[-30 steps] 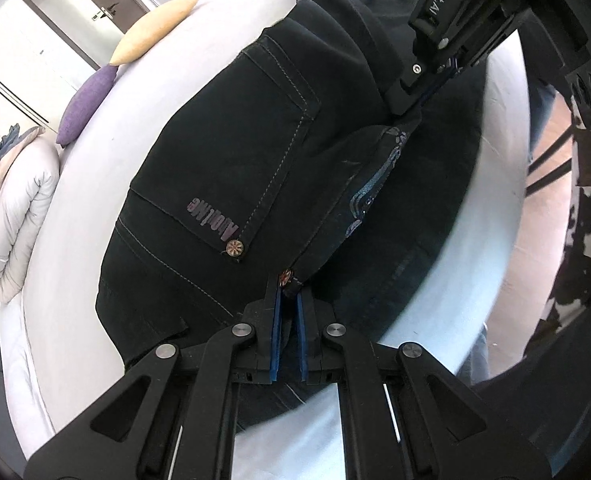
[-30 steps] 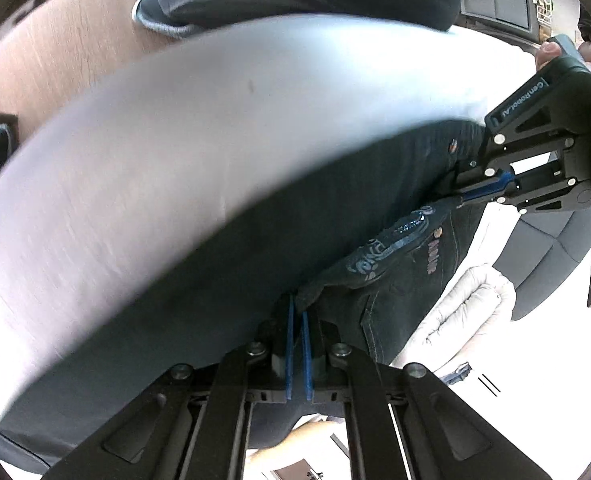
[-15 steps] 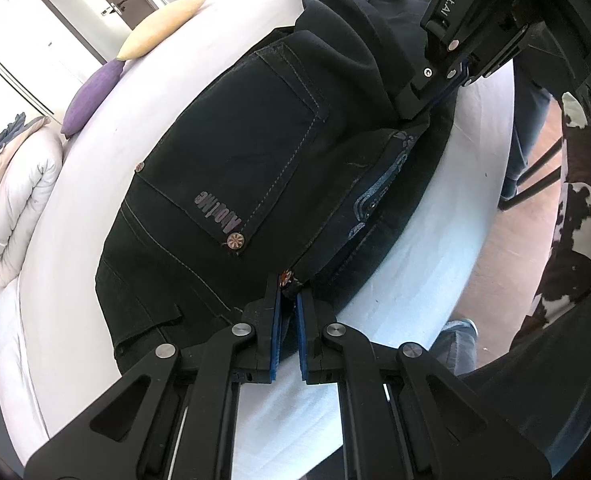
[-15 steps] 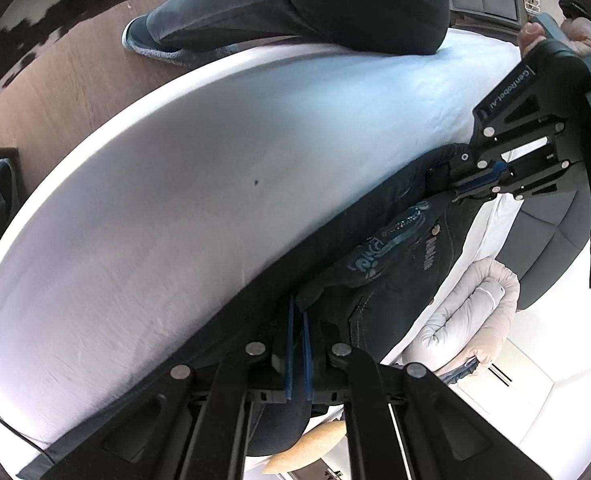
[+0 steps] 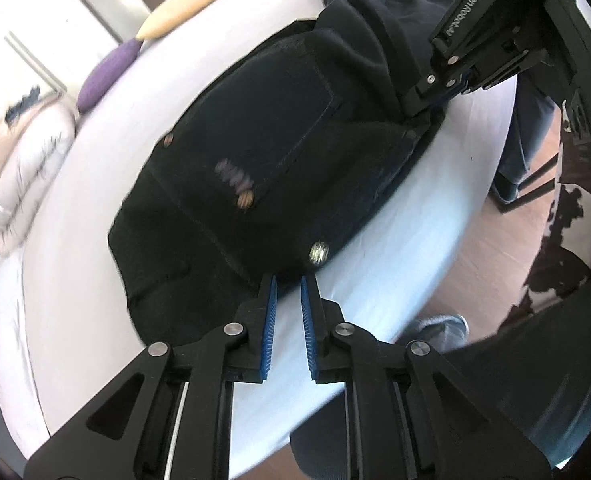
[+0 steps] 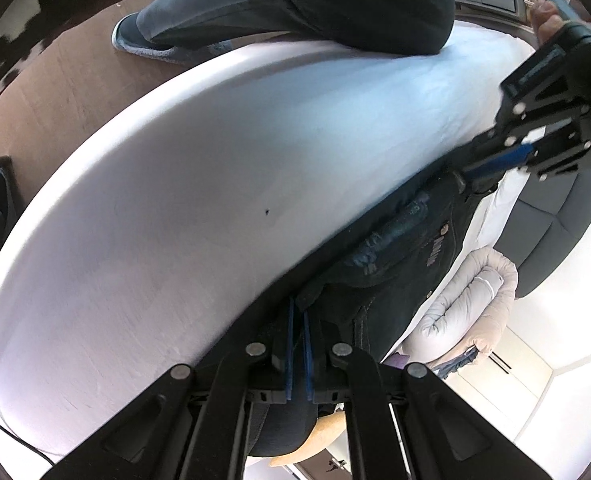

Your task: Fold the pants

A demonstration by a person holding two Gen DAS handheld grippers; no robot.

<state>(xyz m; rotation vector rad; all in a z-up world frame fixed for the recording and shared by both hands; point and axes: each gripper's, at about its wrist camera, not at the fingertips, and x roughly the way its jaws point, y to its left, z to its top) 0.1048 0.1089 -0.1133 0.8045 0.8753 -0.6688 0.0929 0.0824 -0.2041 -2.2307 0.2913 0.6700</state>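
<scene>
While the black denim pants (image 5: pixel 279 168) lie folded over on the white bedsheet (image 5: pixel 415 240), the left gripper (image 5: pixel 286 280) is opening off the waist edge at twelve o'clock, right gripper (image 6: pixel 298 312) pinching fabric; next, likely release.

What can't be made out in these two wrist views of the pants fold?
- Pocket lettering on the pants: left wrist view, motion blur.
- Far pant legs: left wrist view, cut off by the top edge and the right gripper.
- Fabric inside the right jaws: right wrist view, hidden by the pads.
</scene>
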